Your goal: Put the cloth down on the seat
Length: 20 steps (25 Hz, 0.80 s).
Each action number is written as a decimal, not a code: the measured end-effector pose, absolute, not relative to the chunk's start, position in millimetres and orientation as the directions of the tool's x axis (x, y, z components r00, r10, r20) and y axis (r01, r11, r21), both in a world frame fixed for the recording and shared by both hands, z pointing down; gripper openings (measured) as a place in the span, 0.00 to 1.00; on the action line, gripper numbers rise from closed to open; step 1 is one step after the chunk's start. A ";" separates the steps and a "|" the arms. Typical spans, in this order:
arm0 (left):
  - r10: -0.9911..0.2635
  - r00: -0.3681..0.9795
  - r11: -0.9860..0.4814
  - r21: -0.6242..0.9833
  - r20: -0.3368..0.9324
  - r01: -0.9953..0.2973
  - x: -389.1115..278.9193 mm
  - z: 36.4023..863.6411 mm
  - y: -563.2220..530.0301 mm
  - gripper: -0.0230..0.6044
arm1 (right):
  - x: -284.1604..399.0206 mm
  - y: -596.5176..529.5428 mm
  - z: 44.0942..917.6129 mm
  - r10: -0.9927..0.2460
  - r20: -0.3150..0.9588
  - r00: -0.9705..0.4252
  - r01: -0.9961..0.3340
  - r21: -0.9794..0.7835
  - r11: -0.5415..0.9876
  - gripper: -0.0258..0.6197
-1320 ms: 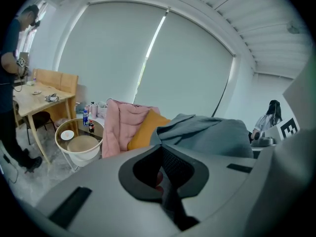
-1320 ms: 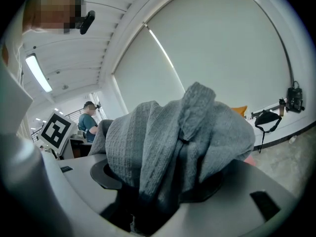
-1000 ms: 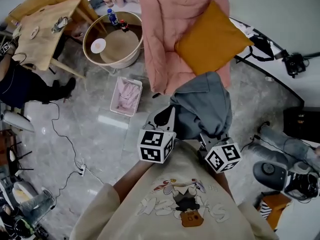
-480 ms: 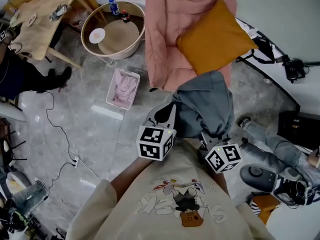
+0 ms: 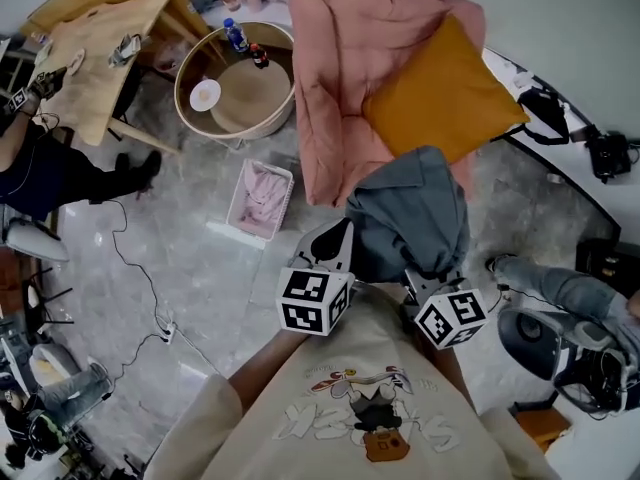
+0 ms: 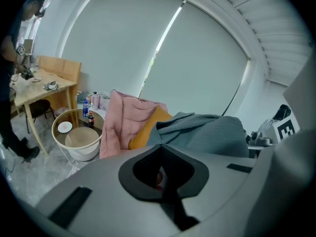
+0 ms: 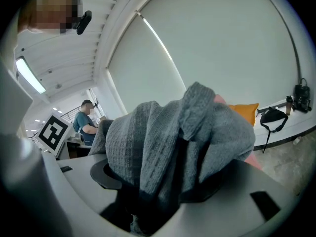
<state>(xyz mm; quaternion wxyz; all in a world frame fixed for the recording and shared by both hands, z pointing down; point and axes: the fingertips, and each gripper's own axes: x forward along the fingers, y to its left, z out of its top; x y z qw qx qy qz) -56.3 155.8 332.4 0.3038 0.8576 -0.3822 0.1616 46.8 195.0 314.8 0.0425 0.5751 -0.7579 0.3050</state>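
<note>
The grey waffle-knit cloth is bunched into thick, slumping folds. It is held up off the floor at the front edge of the pink-covered seat, below the orange cushion. The right gripper has its jaws closed on a fat wad of it. The left gripper has its jaws together, and the cloth's edge seems to be pinched at their tip.

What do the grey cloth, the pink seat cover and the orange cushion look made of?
Cloth: soft grey knit or waffle-weave textile, matte; fine ribbed grid shows, it drapes in folds.
Seat cover: pink padded fabric, probably quilted; puffy, creased.
Cushion: orange fabric, matte, smooth; weave too small to tell.
</note>
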 end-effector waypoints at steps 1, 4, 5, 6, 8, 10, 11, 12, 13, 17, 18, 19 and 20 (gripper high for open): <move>-0.559 0.653 -0.522 0.396 0.510 -0.756 -49.3 331.1 148.6 0.04 | 52.1 187.8 313.9 -0.843 0.415 -0.343 -0.896 -0.415 0.161 0.51; -0.561 0.648 -0.523 0.387 0.514 -0.760 -25.8 326.8 125.2 0.04 | 72.1 163.8 310.3 -0.838 0.411 -0.360 -0.891 -0.419 0.177 0.51; -0.564 0.646 -0.526 0.380 0.514 -0.761 -17.8 324.6 116.7 0.04 | 79.9 154.7 309.3 -0.837 0.408 -0.363 -0.889 -0.421 0.180 0.51; -0.567 0.643 -0.531 0.369 0.514 -0.763 -10.2 321.9 108.4 0.04 | 87.8 145.5 308.4 -0.837 0.405 -0.367 -0.887 -0.424 0.183 0.51; -0.582 0.631 -0.536 0.342 0.513 -0.772 2.3 316.4 91.9 0.04 | 102.8 127.8 306.9 -0.838 0.396 -0.376 -0.882 -0.431 0.192 0.51; -0.603 0.611 -0.526 0.320 0.513 -0.788 11.0 311.4 74.6 0.04 | 115.9 109.8 306.0 -0.835 0.387 -0.391 -0.875 -0.437 0.207 0.51; -0.615 0.599 -0.516 0.313 0.513 -0.797 14.4 309.4 65.6 0.04 | 121.8 100.6 305.6 -0.833 0.383 -0.400 -0.872 -0.439 0.217 0.51; -0.625 0.587 -0.504 0.309 0.514 -0.807 17.7 307.6 57.0 0.04 | 127.3 91.3 305.4 -0.829 0.379 -0.410 -0.868 -0.441 0.228 0.51; -0.635 0.576 -0.492 0.305 0.515 -0.816 21.3 306.2 49.1 0.04 | 132.6 82.6 305.4 -0.826 0.375 -0.421 -0.864 -0.444 0.239 0.51; -0.659 0.533 -0.462 0.274 0.530 -0.844 37.5 305.1 30.7 0.04 | 149.8 56.9 308.0 -0.809 0.359 -0.466 -0.842 -0.462 0.280 0.51; -0.663 0.523 -0.453 0.268 0.535 -0.850 40.6 305.8 27.9 0.04 | 152.5 52.1 309.4 -0.803 0.357 -0.478 -0.835 -0.467 0.289 0.51; -0.667 0.513 -0.443 0.265 0.541 -0.856 43.1 307.1 25.3 0.04 | 154.5 47.2 310.8 -0.796 0.357 -0.489 -0.830 -0.472 0.299 0.51; -0.669 0.504 -0.433 0.264 0.546 -0.862 45.3 309.1 22.8 0.04 | 156.0 42.4 312.2 -0.789 0.357 -0.501 -0.824 -0.475 0.309 0.51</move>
